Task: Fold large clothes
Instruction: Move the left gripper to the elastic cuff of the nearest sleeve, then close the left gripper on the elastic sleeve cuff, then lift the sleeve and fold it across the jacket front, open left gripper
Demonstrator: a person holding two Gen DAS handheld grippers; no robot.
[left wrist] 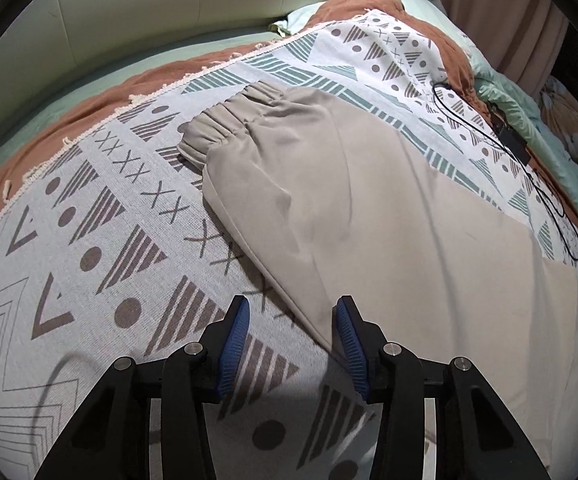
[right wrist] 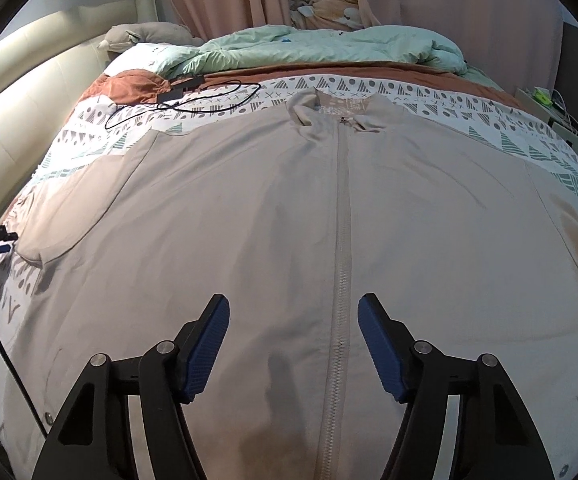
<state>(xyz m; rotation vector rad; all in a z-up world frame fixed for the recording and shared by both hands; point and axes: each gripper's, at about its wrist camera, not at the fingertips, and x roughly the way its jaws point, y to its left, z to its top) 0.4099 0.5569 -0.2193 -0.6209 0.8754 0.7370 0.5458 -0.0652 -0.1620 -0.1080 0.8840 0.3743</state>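
A beige zip-front jacket (right wrist: 289, 220) is laid flat, front up, on a patterned throw (left wrist: 101, 216) spread over a bed. In the right wrist view the jacket fills most of the field ahead of the right gripper (right wrist: 294, 312); its closed zipper (right wrist: 339, 264) runs straight away from the gripper, passing between the two fingers nearer the right-hand one, up to the collar (right wrist: 331, 114) at the far end. The right gripper is seen partly open, blue pads (right wrist: 209, 340) well apart, with nothing pinched between them; only flat jacket fabric is seen beneath the gap, and contact with it cannot be told. In the left wrist view a sleeve (left wrist: 329, 184) of the jacket extends diagonally away from the left gripper (left wrist: 292, 312), ending in an elasticated cuff (left wrist: 217, 124) far ahead and slightly left. The left gripper is seen at a narrower, moderate opening; the lower edge of the sleeve passes through the gap between its fingers, close to the right-hand pad (left wrist: 349, 336), but the pads are not seen pressing on it. Bare throw lies under the left-hand finger. A black cable (left wrist: 529, 160) with a small black box is noted far ahead to the right of the left gripper, on the throw beyond the sleeve. A rust-coloured sheet (left wrist: 101, 96), a pale green duvet (right wrist: 309, 46) and a padded cream headboard (left wrist: 161, 4) are noted beyond the throw. At the left edge of the right wrist view, part of the left gripper and a hand are visible beside the sleeve.
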